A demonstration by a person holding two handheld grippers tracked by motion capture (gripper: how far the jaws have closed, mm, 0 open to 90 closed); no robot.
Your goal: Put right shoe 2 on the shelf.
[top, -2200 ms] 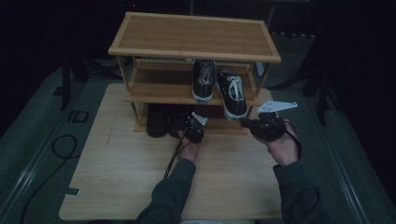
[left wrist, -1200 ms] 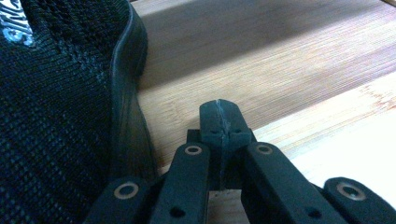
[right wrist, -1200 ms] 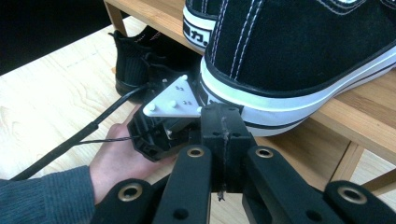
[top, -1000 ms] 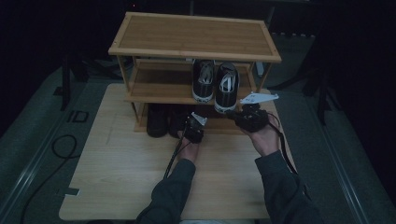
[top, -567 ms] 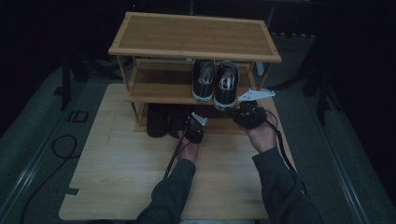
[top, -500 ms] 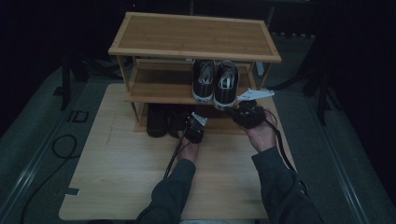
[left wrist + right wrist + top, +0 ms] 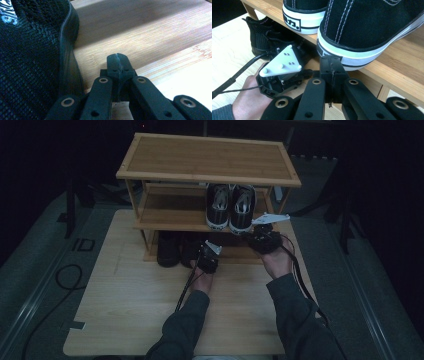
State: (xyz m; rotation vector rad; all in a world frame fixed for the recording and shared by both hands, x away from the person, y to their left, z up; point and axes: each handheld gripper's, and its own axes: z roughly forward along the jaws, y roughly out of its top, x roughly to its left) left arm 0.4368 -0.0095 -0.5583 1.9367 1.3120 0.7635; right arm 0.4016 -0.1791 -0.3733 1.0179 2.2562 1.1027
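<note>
A pair of black sneakers with white soles stands side by side on the middle shelf of a wooden shoe rack (image 7: 165, 220): the left sneaker (image 7: 217, 206) and the right sneaker (image 7: 242, 208). My right gripper (image 7: 255, 233) is shut, its tips (image 7: 330, 62) right at the right sneaker's white heel (image 7: 352, 56); whether they touch it is unclear. My left gripper (image 7: 204, 254) is low at the bottom shelf, shut on nothing (image 7: 117, 60), beside a black knit shoe (image 7: 30, 62).
Black shoes (image 7: 170, 249) sit on the bottom shelf, also seen as dark boots (image 7: 260, 37) behind the left gripper's grey plate (image 7: 282, 63). The rack's top shelf (image 7: 207, 157) is bare. The rack stands on a wooden board (image 7: 130, 310) with dark floor around.
The right sneaker, earlier angled and overhanging the shelf edge, now stands straight beside its mate. My right gripper moved left and forward behind its heel. The left gripper stayed put.
</note>
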